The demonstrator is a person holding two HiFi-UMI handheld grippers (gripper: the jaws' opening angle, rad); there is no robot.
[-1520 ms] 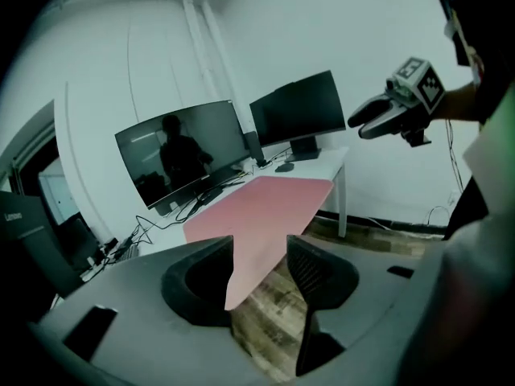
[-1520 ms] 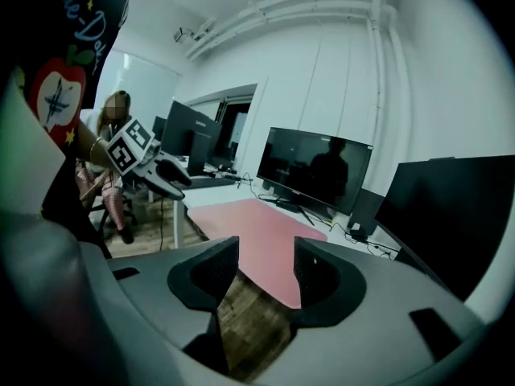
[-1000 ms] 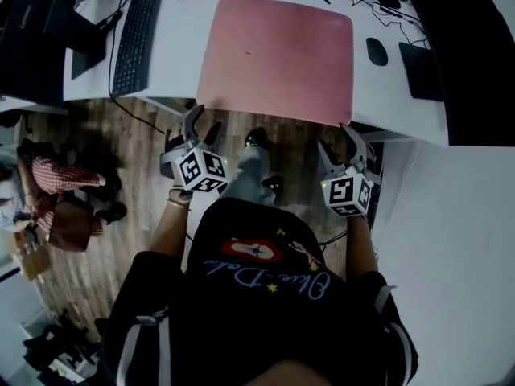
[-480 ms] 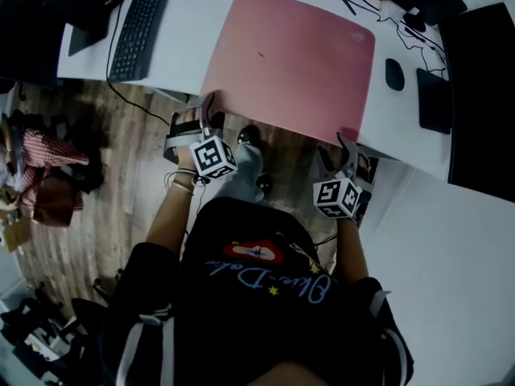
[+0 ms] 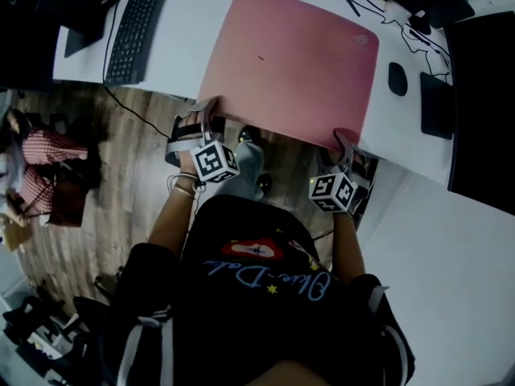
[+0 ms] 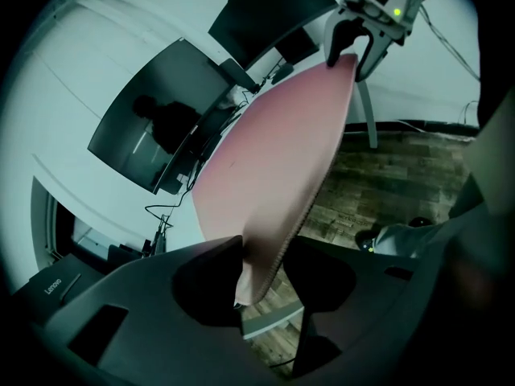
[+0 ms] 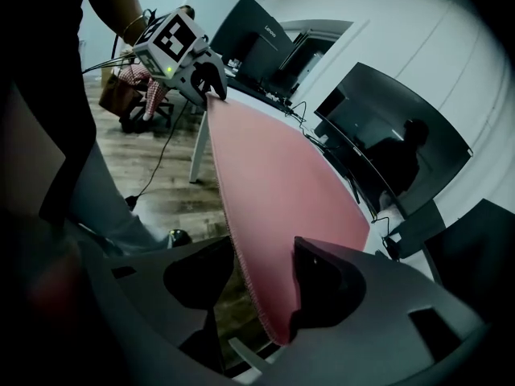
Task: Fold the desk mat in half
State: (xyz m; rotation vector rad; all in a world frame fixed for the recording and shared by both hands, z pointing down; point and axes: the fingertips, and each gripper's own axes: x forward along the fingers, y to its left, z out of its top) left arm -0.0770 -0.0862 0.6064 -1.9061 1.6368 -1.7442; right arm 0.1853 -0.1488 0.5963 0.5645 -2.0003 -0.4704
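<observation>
A pink desk mat [image 5: 290,63] lies flat on the white desk [image 5: 181,51], its near edge at the desk's front edge. My left gripper [image 5: 209,112] straddles the mat's near-left corner. In the left gripper view the corner [image 6: 256,276] stands between the jaws of the left gripper [image 6: 261,268], which are closing and not pinching it. My right gripper [image 5: 344,139] straddles the near-right corner. In the right gripper view the mat [image 7: 273,183] rests against one jaw of the right gripper [image 7: 265,288], with a gap on the other side.
A black keyboard [image 5: 133,30] lies left of the mat, a mouse [image 5: 397,79] and a dark pad [image 5: 438,95] to its right. Cables run along the desk's back. A dark monitor [image 6: 153,135] stands behind. Below the desk edge are wood floor and the person's legs.
Both grippers have moved forward from below the desk's front edge up to the mat's near corners, and their jaws now sit around those corners.
</observation>
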